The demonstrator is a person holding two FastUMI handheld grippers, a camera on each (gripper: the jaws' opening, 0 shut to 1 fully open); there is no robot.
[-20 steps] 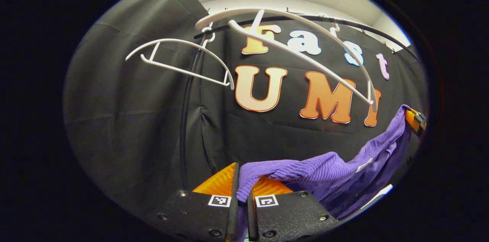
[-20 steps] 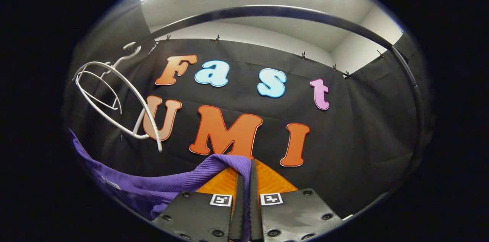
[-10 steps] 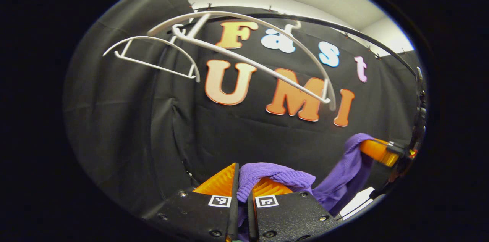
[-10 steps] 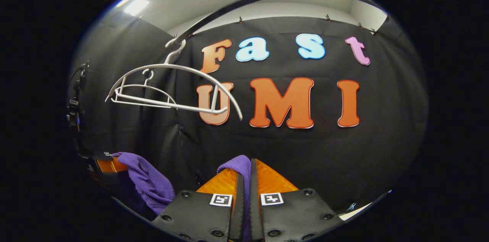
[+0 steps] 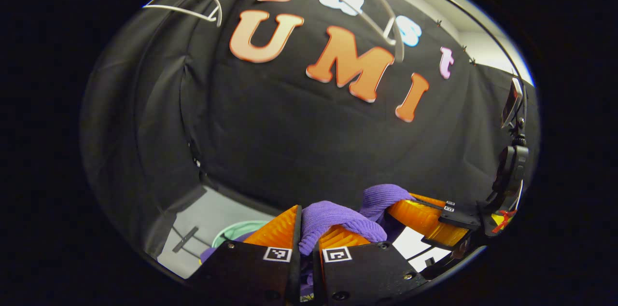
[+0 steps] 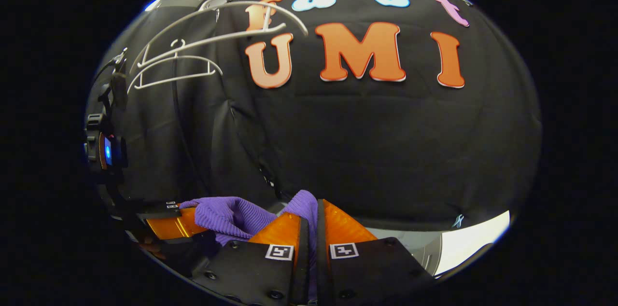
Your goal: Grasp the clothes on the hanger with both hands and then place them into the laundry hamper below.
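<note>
Holding the purple garment [image 5: 338, 216] off the white hangers [image 6: 178, 62], which sit empty up top. Garment bunches btwn my two grippers, now close together. Left gripper [image 5: 305, 236] jaws clamped on one fold, right gripper [image 6: 309, 229] jaws clamped on another. Green hamper [image 5: 236, 232] rim peeks below-left of my left jaws, so drop looks down & slightly left; left hand nearer

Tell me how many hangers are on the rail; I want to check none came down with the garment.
2, both white and bare, at upper left in the right gripper view: a larger hanger in front and a smaller hanger lower left of it. Others could be out of frame.
</note>
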